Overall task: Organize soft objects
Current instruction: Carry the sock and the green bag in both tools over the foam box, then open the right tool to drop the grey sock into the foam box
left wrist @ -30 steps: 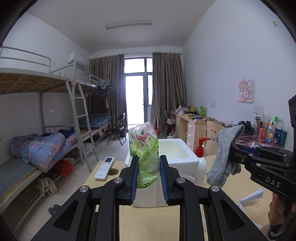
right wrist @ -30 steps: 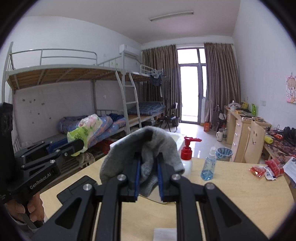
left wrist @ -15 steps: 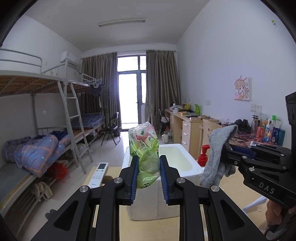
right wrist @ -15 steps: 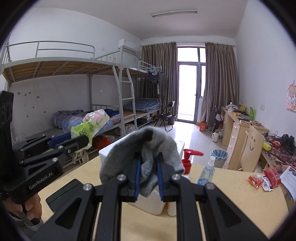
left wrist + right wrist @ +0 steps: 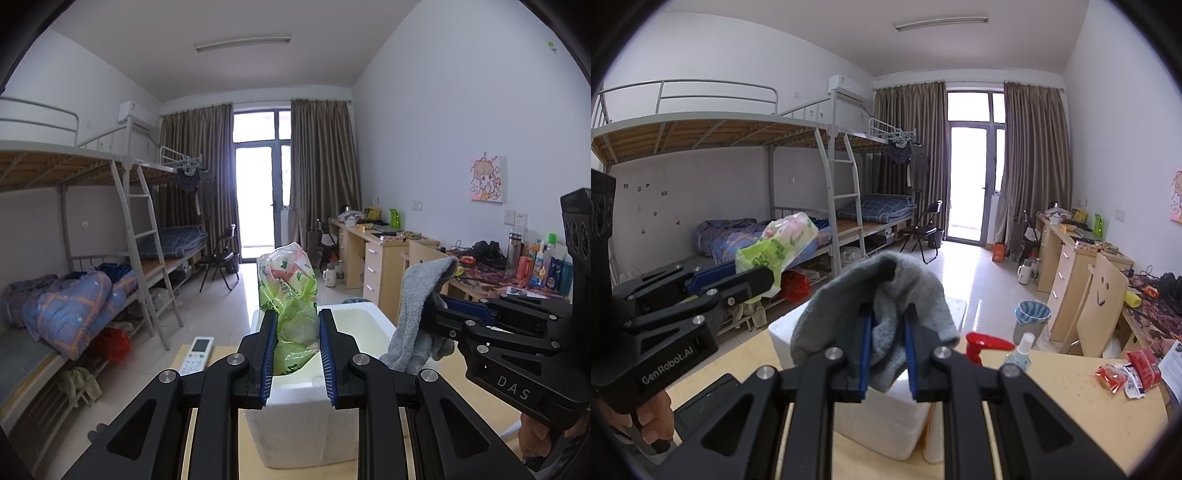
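Your left gripper [image 5: 294, 345] clenches the green bag [image 5: 290, 295] | right gripper [image 5: 886, 354] clenches the grey cloth [image 5: 882, 295] | foam box [image 5: 354, 325] lies just ahead, below both; the bag looks nearer its opening.

Left wrist view: looks along its own gripper [image 5: 294, 354], slightly downward, close over the white foam box [image 5: 295, 424] on the bench [image 5: 476, 398], facing the balcony door [image 5: 258, 195]. Right wrist view: same heading, from the right. Shared: foam box, bunk beds [image 5: 746, 133], door. Each view shows the other gripper [image 5: 764, 277] at its edge.
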Motion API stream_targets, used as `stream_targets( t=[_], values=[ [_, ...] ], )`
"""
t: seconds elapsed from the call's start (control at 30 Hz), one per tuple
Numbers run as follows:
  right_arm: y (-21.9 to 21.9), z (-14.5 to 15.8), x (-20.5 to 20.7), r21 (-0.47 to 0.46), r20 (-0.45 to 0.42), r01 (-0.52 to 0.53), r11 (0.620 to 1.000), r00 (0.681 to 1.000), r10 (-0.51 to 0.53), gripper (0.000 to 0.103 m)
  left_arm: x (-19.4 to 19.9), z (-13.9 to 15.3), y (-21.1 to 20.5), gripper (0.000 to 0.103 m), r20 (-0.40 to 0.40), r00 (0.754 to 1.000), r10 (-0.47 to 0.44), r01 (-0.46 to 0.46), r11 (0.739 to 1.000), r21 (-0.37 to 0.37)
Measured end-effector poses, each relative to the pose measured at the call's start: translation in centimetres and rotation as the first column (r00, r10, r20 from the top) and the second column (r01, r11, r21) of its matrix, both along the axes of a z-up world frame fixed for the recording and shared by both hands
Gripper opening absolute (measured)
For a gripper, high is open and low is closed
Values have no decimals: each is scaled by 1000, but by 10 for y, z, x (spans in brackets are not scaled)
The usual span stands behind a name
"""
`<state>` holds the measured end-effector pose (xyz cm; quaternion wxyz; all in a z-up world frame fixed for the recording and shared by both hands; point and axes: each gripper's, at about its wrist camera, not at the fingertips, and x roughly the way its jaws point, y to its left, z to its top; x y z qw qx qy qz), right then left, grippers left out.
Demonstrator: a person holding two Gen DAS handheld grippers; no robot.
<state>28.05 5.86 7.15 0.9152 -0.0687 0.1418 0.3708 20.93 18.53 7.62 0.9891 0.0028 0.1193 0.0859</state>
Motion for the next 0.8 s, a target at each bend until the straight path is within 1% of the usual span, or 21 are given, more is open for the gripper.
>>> stream_targets(
  t=[0.27,0.4,0.53,0.67,0.8],
  values=[
    [11,-4,16,0,-28,-8,1000,1000,8,20,15,-3,9,24,0,1000,29,-29,1000,9],
    [15,-3,20,1,-30,-7,1000,1000,8,20,22,-6,12,24,-18,1000,18,-19,1000,-6],
    [20,-1,23,2,-43,-11,1000,999,11,20,18,-4,12,24,-12,1000,23,-23,1000,-4],
    [26,-1,27,3,-53,-35,999,998,35,20,14,-1,13,24,3,1000,31,-31,999,-6],
    [35,-3,30,8,-83,-63,998,995,63,20,7,0,16,24,21,998,53,-53,999,-8]
  ],
)
